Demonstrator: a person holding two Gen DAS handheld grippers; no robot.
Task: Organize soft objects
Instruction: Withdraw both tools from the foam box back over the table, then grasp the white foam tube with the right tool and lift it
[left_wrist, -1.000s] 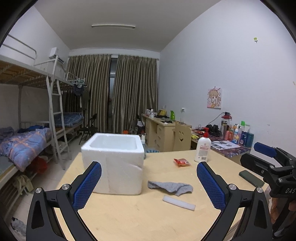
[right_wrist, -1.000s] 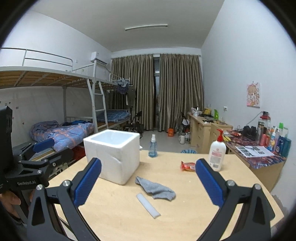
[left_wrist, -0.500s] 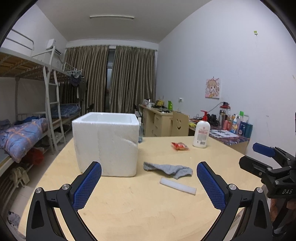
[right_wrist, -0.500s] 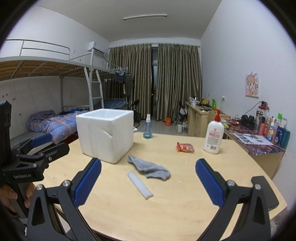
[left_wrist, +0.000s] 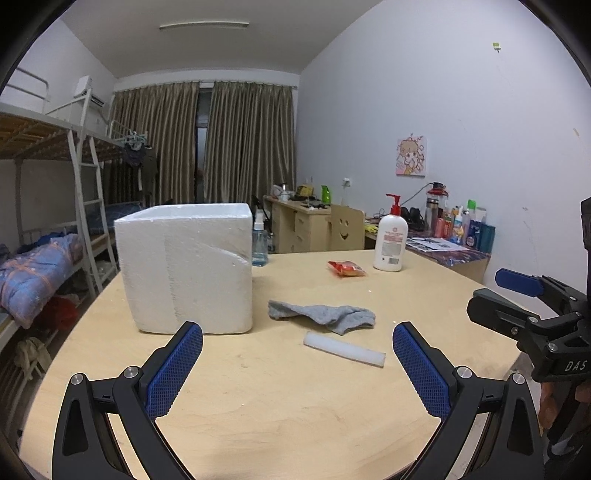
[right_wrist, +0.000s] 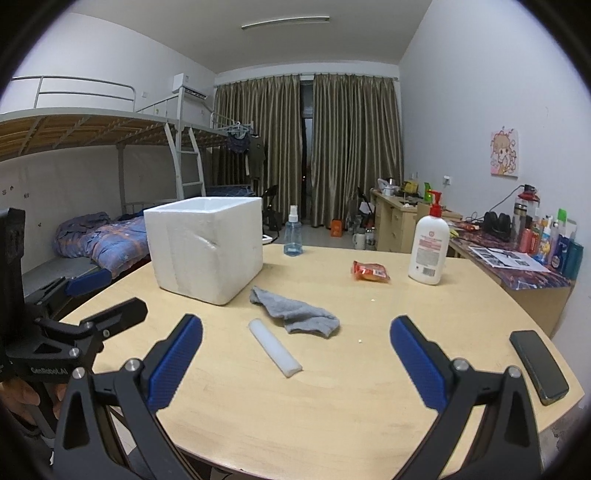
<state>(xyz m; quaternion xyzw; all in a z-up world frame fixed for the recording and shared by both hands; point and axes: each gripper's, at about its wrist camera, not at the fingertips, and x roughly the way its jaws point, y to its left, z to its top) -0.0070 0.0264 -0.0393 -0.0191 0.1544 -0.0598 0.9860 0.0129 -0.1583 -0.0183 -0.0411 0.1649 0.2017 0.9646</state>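
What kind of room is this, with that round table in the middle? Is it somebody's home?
Most likely a shared dormitory room. A metal bunk bed with a ladder stands along one wall, study desks line the other, and toiletry bottles crowd a side table. The wooden table holds a gray sock.

So the room I'm working in is a dorm. White walls (right_wrist: 461, 110) and ceiling, with one long tube light (right_wrist: 285, 22) overhead. Far end is covered by floor-length olive-brown curtains (right_wrist: 332, 147), parted a bit in the middle with dark behind. Along the left wall is a metal bunk bed (right_wrist: 92, 129) with a white ladder (left_wrist: 88, 192); a blue patterned quilt (right_wrist: 99, 236) is bunched up on the lower mattress. An AC unit (right_wrist: 188, 86) sits high up near the curtains. Right wall has wooden desks (left_wrist: 306, 225) with drawers and a small cartoon poster (right_wrist: 504, 153). Floor looks pale tile.
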